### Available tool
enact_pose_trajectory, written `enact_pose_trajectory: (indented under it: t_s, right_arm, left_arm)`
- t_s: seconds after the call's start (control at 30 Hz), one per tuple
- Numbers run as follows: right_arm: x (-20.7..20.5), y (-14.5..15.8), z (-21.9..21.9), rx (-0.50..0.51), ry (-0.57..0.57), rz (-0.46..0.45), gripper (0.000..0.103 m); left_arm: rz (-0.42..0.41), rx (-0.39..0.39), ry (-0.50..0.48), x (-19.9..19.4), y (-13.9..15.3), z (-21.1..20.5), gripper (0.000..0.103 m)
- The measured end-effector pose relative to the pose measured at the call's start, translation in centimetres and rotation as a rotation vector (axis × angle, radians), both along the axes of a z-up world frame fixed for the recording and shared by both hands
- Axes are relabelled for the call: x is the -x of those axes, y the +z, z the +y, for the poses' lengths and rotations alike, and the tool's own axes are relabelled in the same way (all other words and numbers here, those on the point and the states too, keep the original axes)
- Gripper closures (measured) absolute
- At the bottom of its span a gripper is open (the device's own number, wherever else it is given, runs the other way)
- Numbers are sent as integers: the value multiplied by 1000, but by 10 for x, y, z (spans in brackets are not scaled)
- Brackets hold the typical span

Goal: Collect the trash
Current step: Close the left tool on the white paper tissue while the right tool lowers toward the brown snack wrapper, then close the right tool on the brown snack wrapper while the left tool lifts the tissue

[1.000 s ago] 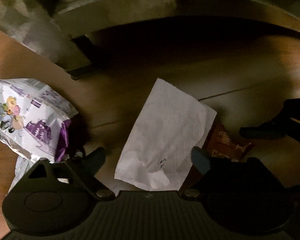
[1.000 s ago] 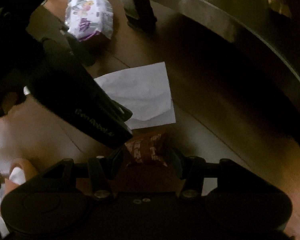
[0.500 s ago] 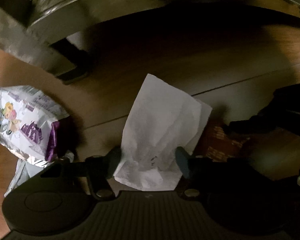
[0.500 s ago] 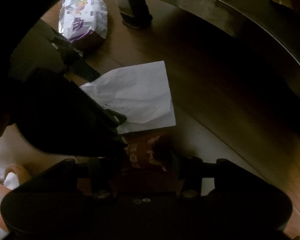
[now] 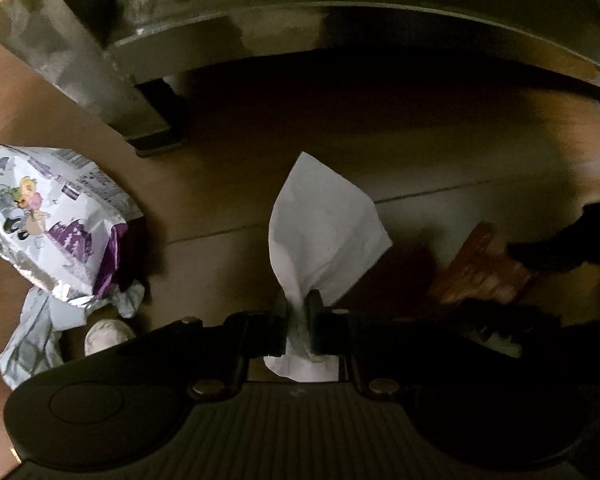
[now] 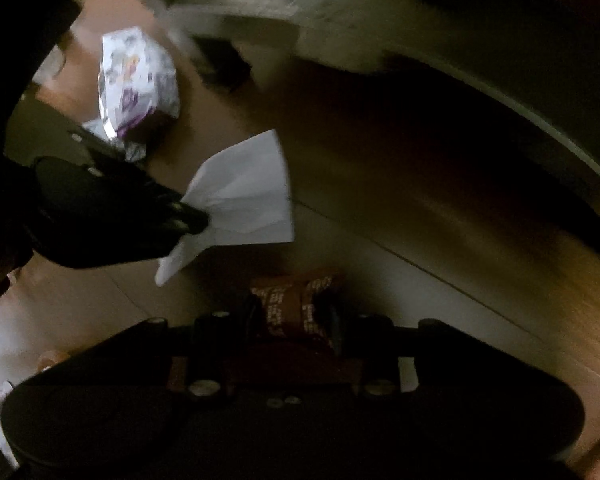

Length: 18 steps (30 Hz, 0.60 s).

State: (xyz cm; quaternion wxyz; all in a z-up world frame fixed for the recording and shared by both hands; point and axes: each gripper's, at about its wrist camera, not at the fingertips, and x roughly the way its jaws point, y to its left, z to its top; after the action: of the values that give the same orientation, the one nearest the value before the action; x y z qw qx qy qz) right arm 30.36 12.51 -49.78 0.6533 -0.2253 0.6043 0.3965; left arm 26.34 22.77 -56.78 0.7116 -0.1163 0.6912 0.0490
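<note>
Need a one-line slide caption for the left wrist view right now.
Left gripper pinches a white paper sheet above the wood floor, a printed foil snack bag lying to its left.

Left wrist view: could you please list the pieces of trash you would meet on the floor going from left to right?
Crumpled white-and-purple cartoon-printed foil bag → white paper sheet pinched in the left claw → brown printed snack wrapper.
</note>
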Motion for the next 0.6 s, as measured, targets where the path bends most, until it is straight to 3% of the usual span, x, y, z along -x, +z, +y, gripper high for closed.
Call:
enact_pose_trajectory:
  t_s: [0.27, 0.47, 0.6]
  right_arm:
    - [-7, 79, -42, -30, -90, -30, 69]
    - [-2, 171, -70, -105, -146, -102, 69]
    - [3, 236, -93, -163, -197, -146, 69]
  left_arm:
    - [-12, 56, -67, 4, 67, -20, 94]
    - [-78, 77, -137, -5, 153, -37, 94]
    - [-147, 61, -167, -8, 224, -56, 94]
